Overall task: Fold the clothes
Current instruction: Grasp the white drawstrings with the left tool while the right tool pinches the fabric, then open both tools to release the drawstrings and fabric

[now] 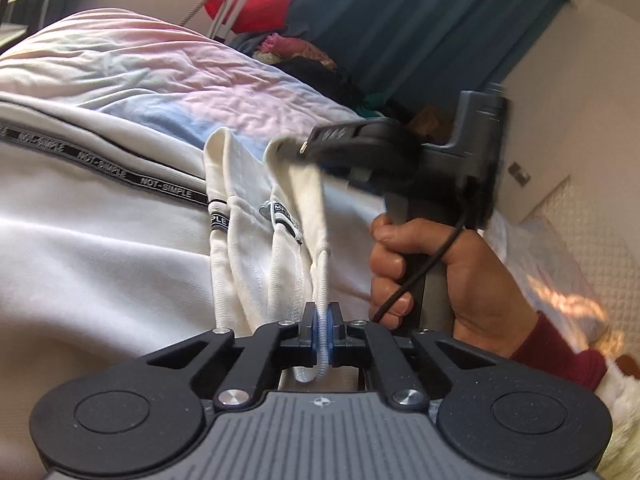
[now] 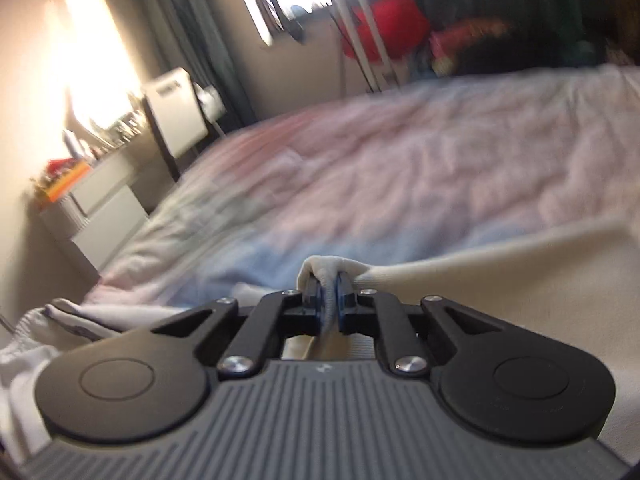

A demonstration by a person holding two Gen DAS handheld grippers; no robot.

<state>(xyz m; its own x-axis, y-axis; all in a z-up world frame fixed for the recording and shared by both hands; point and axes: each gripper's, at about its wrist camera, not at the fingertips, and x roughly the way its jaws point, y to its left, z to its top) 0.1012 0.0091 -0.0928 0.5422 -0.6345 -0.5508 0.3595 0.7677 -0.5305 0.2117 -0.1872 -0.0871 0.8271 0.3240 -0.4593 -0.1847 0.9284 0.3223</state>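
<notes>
A white hoodie (image 1: 100,248) with black "NOT-SIMPLE" tape (image 1: 100,160) lies spread on the bed. In the left wrist view my left gripper (image 1: 322,320) is shut on its white drawstring (image 1: 323,276), which runs up to the hood opening. To the right, a hand (image 1: 460,280) in a dark red sleeve holds my right gripper (image 1: 306,148), which pinches a raised cream edge of the hood. In the right wrist view that right gripper (image 2: 329,300) is shut on a bunched fold of the cream fabric (image 2: 480,276), which stretches away to the right.
The bed has a rumpled pink and blue sheet (image 2: 400,160). Behind it are a pile of red and dark clothes (image 1: 256,4), a white drying rack (image 2: 372,40) and a blue curtain (image 1: 420,20). White drawers (image 2: 108,208) stand left of the bed. Another white garment (image 2: 24,352) lies near the front.
</notes>
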